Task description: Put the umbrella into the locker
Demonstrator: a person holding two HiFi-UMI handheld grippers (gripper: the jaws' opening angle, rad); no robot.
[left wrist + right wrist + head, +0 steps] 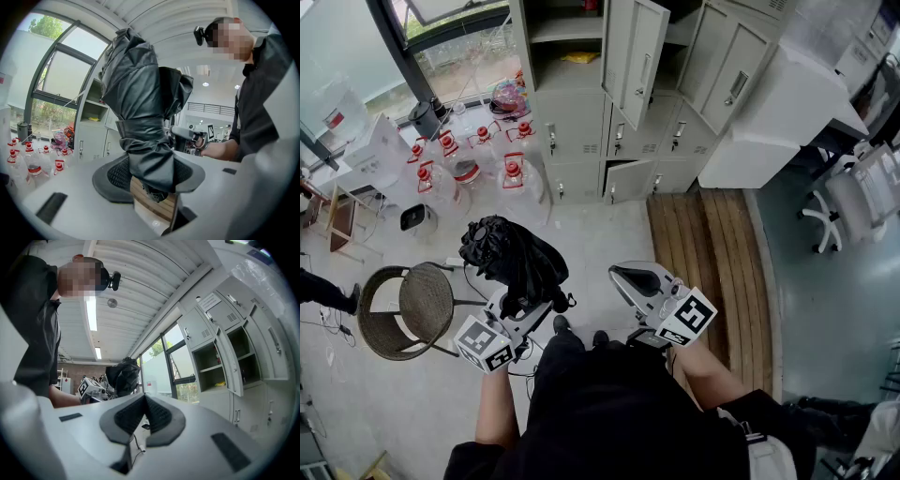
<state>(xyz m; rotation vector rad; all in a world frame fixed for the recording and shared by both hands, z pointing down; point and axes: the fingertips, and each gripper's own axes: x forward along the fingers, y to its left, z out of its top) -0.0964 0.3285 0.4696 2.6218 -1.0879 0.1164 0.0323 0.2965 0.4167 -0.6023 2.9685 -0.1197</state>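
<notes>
The black folded cloth umbrella (pixel 140 108) is gripped tight by the left gripper (pixel 150 174) and held up in the air. The right gripper (pixel 144 404) is closed on nothing. The grey metal locker (pixel 572 122) is seen well apart, with some doors open.

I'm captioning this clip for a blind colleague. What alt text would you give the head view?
Seen from above, the left claw grips a bundled black umbrella while the right claw, shut and empty, is held beside it. Ahead stand grey lockers, several doors open, with red-capped water jugs to their left.
</notes>
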